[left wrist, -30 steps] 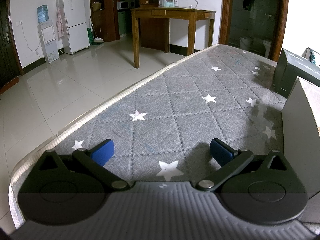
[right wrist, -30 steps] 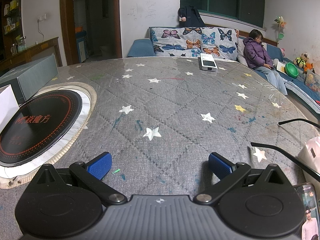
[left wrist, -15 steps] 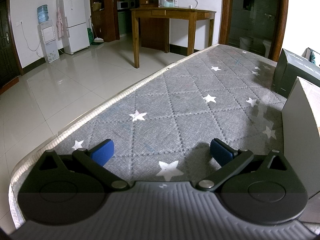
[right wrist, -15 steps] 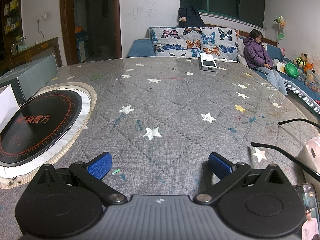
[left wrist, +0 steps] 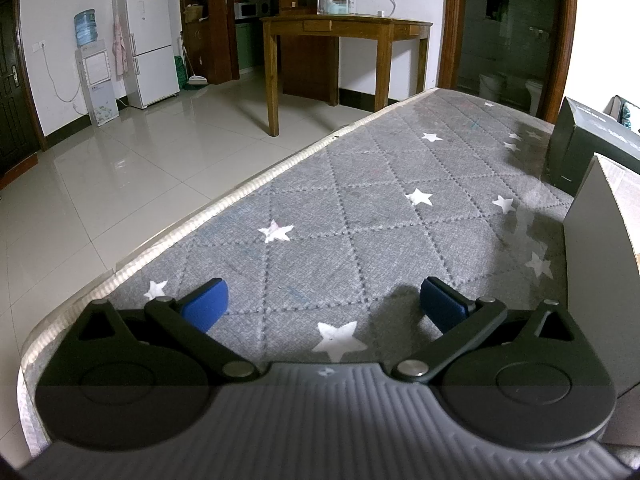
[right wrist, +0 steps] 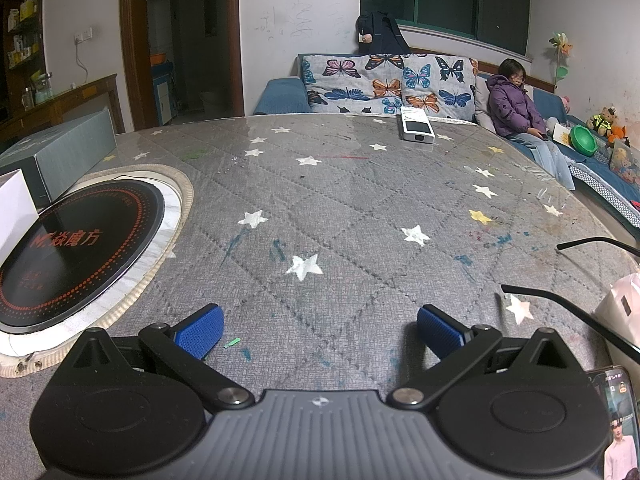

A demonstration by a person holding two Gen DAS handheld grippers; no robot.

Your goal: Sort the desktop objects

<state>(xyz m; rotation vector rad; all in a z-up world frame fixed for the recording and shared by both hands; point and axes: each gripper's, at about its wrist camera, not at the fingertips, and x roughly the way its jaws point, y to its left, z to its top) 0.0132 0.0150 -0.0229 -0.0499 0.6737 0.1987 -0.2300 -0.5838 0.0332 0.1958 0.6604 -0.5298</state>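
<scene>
The left gripper [left wrist: 322, 300] rests low over the table [left wrist: 360, 208], which is covered by a grey quilted cloth with white stars. Its jaws are spread wide and nothing is between the blue pads [left wrist: 206, 302]. At the right side of this view stands a grey box [left wrist: 596, 248], and behind it a dark box [left wrist: 584, 148] with pale writing on its top, too small to read.

The right gripper [right wrist: 318, 330] is also released, with the jaws wide apart and empty above the cloth. To its left lies a round black induction plate [right wrist: 76, 256] set in a white marble ring; red characters are printed on it, of which "魔方" can be read. A white device [right wrist: 416, 130] lies far away near the opposite table edge. To the right, black glasses [right wrist: 560, 304] lie on the cloth with their arms pointing toward the middle, next to a pale pink packet [right wrist: 620, 308]. A phone [right wrist: 616, 420] with a lit screen, showing a picture of a person, lies at the bottom right corner, just beside the gripper body. A small green scrap [right wrist: 232, 343] lies near the left pad. A person in a purple jacket [right wrist: 516, 108] sits on the sofa [right wrist: 284, 96] behind.
</scene>
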